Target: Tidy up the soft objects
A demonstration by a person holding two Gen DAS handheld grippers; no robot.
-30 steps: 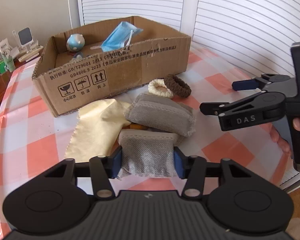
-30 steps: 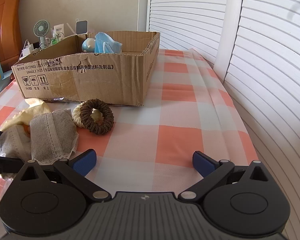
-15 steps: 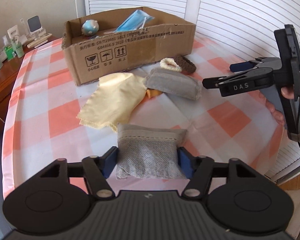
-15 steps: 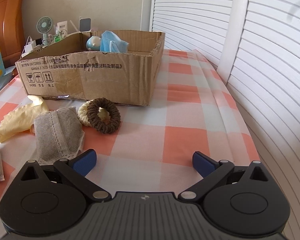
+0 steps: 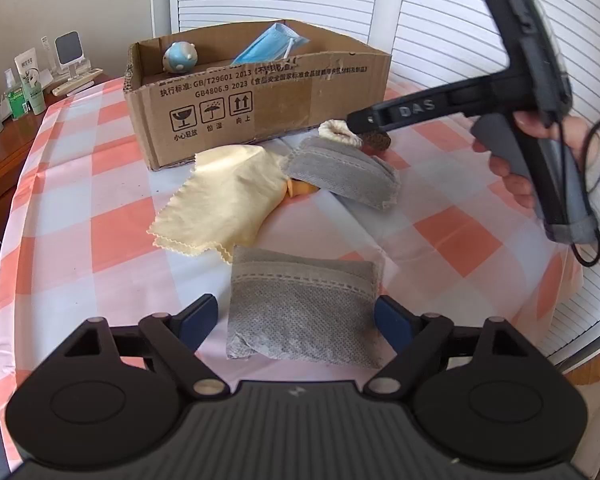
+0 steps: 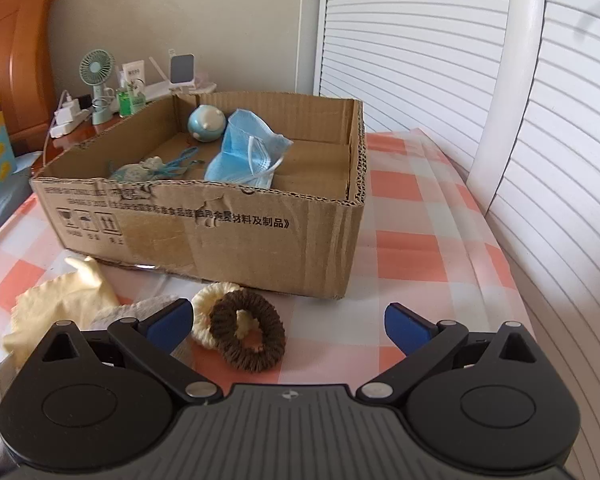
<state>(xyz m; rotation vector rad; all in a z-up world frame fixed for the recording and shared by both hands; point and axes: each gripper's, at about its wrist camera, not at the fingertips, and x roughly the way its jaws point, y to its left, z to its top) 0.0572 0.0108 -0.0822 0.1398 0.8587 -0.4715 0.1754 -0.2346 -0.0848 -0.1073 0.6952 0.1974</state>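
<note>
The left gripper [image 5: 296, 316] is opening its jaws around a grey pouch [image 5: 304, 312] lying flat on the checked tablecloth [image 5: 112, 216]; the pads stand clear of it. The right gripper [image 6: 288, 324] is spread wide and empty above a brown scrunchie [image 6: 248, 336] (overlapping a cream one [image 6: 208, 308]) beside the cardboard box [image 6: 204, 232]
</note>
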